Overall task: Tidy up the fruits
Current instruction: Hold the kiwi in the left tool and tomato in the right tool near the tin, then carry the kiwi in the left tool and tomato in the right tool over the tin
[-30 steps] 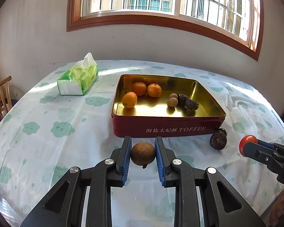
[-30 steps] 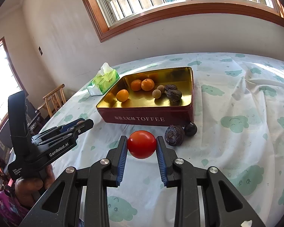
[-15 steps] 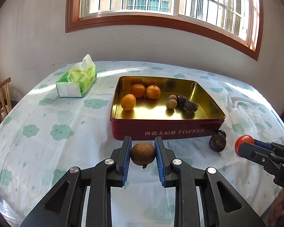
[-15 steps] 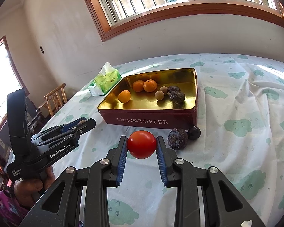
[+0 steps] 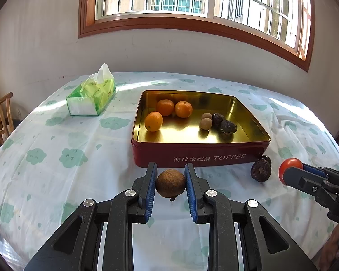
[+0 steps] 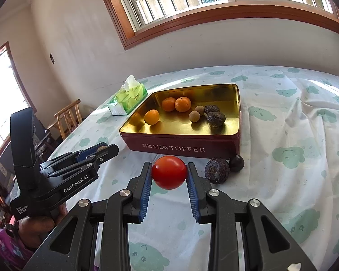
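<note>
Left wrist view: my left tool is clamped on a round, rough brown fruit, its blue pads pressed against either side. The fruit hangs above the worktop, which is covered in a pale cloth printed with green clouds. My landmark is the red toffee tin, open, with a gold inside. It lies straight ahead of the left tool and just beyond it, its near wall facing me. Inside the tin, three oranges sit toward the left, and two small tan fruits sit beside two dark wrinkled ones toward the right.

In the right wrist view, my right tool is clamped on a smooth red tomato. The tin is ahead of it too, its near wall close in front. Two dark fruits rest on the cloth by the tin's near right corner, just right of the tomato. A green tissue pack lies well beyond the tin's left side.

I judge the left tool better lined up with the middle of the tin. For both, the coming move seems to be forward over the near wall, and each fruit must clear that rim. The brown fruit's likely place is beside the tan ones, right of centre.
</note>
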The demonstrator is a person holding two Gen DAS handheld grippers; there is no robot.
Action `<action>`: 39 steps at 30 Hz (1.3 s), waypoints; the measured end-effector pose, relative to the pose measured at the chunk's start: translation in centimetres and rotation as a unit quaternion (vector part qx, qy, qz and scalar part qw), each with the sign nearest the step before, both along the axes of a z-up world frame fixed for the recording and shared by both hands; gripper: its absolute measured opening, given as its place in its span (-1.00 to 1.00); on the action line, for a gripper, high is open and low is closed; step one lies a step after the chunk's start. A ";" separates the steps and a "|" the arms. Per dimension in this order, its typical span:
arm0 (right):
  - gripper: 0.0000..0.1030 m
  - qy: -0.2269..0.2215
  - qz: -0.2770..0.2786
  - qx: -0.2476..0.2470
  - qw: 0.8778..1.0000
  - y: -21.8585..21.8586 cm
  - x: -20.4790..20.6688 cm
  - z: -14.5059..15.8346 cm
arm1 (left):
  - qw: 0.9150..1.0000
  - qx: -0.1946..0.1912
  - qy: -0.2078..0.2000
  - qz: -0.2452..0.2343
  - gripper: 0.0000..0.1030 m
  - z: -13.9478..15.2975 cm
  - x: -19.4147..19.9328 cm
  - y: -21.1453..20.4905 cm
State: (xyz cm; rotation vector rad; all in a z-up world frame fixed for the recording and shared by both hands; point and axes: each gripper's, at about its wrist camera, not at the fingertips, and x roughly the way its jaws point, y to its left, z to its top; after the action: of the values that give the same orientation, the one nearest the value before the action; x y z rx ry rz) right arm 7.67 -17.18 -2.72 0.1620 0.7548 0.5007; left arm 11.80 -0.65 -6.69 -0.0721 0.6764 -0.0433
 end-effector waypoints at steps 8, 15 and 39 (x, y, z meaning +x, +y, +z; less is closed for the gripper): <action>-0.45 0.000 0.003 0.002 1.000 0.2 0.3 0.1 | 1.000 0.000 0.000 0.000 -0.50 0.0 0.2 0.0; -0.45 0.000 0.003 0.002 1.000 0.3 0.5 0.1 | 1.000 0.000 0.000 0.000 -0.50 0.0 0.2 -0.1; -0.45 -0.011 0.005 0.003 1.000 1.0 3.1 1.0 | 1.000 0.003 -0.007 0.001 -0.50 1.1 2.2 0.0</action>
State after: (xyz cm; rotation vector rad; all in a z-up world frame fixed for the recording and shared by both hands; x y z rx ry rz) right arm 10.80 -16.17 -1.75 0.1589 0.7335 0.5137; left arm 14.04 -0.67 -5.56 -0.0674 0.6623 -0.0391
